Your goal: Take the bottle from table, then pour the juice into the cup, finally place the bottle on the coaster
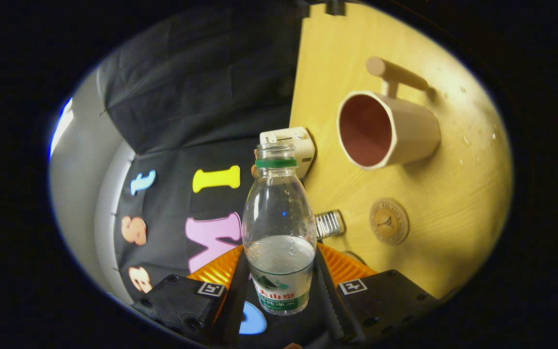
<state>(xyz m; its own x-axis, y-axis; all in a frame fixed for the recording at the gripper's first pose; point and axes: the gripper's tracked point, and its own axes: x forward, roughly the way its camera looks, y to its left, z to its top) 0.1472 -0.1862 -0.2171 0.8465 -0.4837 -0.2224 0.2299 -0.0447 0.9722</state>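
Between the fingers point(279, 271): bottle point(279, 228), clamped on both sides at its lower body, cap off, green neck ring, roughly a third full of clear liquid. Beyond the bottle, on the wooden table point(453, 232): cup point(388, 130), mouth turned toward the camera, handle behind. Nearer the fingers, apart from the cup: round coaster point(389, 220). Just beside the bottle neck, a white box point(298, 145); lower, a ribbed metal piece point(329, 224).

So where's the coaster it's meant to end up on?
In the gripper view, the round wooden coaster lies flat on the table, beyond the jaws clamped on the bottle, between the cup and the jaws.
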